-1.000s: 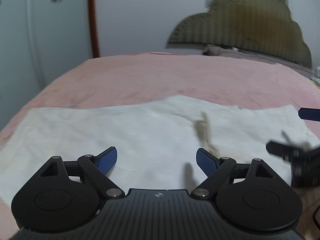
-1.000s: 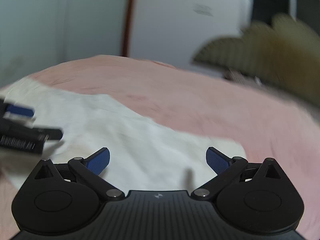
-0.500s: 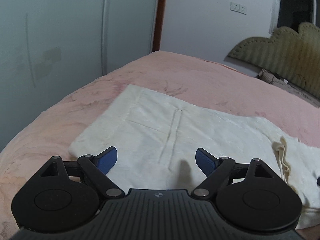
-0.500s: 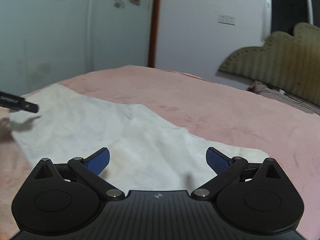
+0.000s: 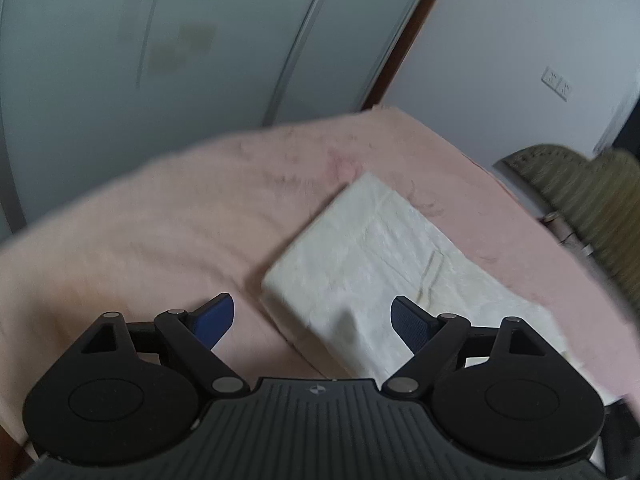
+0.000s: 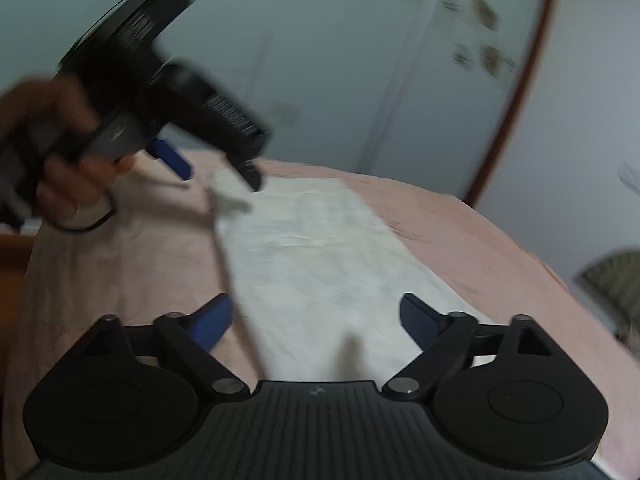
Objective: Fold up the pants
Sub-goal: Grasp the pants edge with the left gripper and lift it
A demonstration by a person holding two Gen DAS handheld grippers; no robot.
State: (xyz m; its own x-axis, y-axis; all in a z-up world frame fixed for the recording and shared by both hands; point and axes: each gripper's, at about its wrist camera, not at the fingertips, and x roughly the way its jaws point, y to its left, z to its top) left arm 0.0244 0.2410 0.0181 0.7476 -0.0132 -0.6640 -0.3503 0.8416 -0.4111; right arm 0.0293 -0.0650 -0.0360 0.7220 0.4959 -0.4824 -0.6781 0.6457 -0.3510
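Cream pants (image 5: 380,264) lie flat as a long folded strip on the pink bed cover (image 5: 160,240). My left gripper (image 5: 312,320) hovers open over the strip's near corner, with its right pad above the cloth and its left pad above bare cover. The right wrist view looks along the pants (image 6: 312,256) lengthwise. My right gripper (image 6: 316,320) stands wide over the near end, jaws closing, pads clear of the cloth. At the far end a hand (image 6: 68,184) holds the left gripper (image 6: 216,172), its fingers straddling the far corner; the blur hides any contact.
Pale wardrobe doors (image 5: 180,60) and a brown door frame (image 5: 404,40) stand behind the bed. An olive scalloped headboard (image 5: 580,188) is at the right. The bed's edge (image 6: 28,264) drops off at the left in the right wrist view.
Both views have swung left and rolled. The left gripper went to the end of the pants. The right one now looks along the strip, with the left gripper in its view.
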